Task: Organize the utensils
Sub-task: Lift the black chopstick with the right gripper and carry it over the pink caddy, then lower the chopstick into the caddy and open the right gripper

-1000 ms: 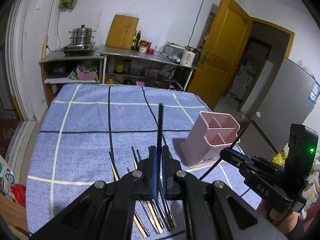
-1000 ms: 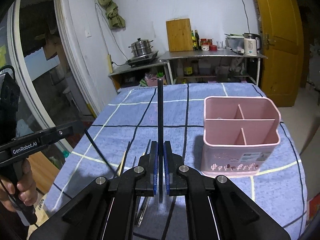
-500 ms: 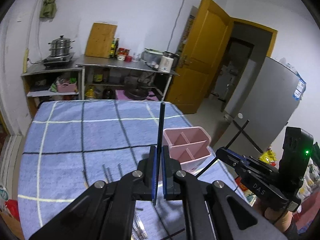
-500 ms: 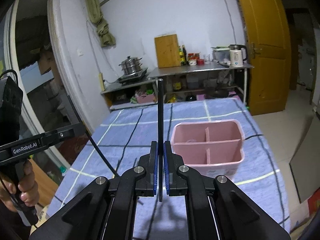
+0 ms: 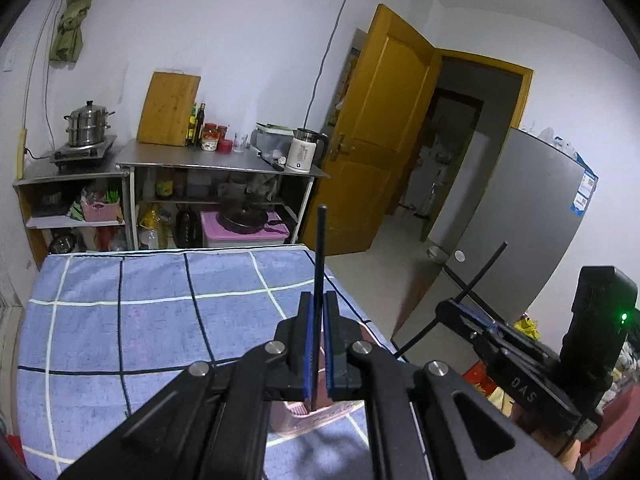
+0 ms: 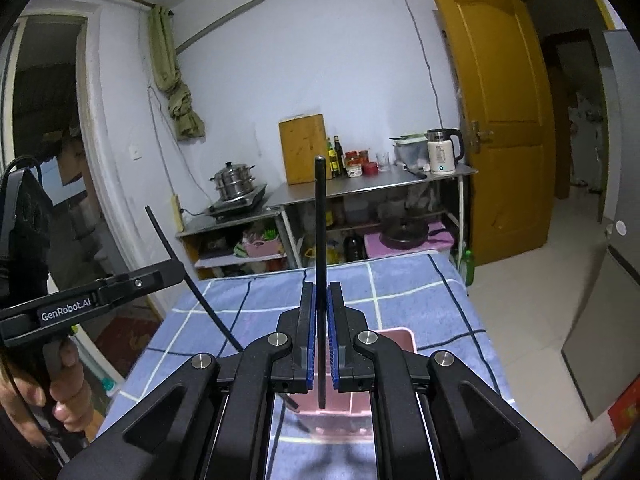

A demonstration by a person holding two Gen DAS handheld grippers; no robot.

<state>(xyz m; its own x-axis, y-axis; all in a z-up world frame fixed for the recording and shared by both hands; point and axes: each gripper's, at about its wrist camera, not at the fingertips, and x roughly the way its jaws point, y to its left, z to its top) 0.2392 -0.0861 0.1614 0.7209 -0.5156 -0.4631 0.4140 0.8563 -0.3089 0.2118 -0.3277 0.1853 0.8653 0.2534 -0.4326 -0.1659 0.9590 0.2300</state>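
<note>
My left gripper [image 5: 319, 300] is shut on a black chopstick [image 5: 320, 256] that stands upright between its blue pads. My right gripper [image 6: 321, 292] is shut on another black chopstick [image 6: 320, 216], also upright. The pink utensil holder [image 6: 394, 340] sits on the blue checked tablecloth [image 6: 404, 292], mostly hidden under both grippers; in the left wrist view only its lower part [image 5: 316, 420] shows beneath the jaws. Each gripper shows in the other's view: the right one [image 5: 460, 312] at right, the left one [image 6: 176, 270] at left, each with its chopstick slanting down.
A steel shelf unit [image 5: 216, 168] with a pot, cutting board, bottles and kettle stands past the table's far edge. A yellow door [image 5: 376, 128] and a grey fridge [image 5: 520, 216] are to the right. The table's right edge [image 6: 472, 312] drops to the floor.
Both grippers have risen and tilted up with their chopsticks. The holder has slid from ahead to beneath the jaws. The loose chopsticks on the cloth have dropped out of view.
</note>
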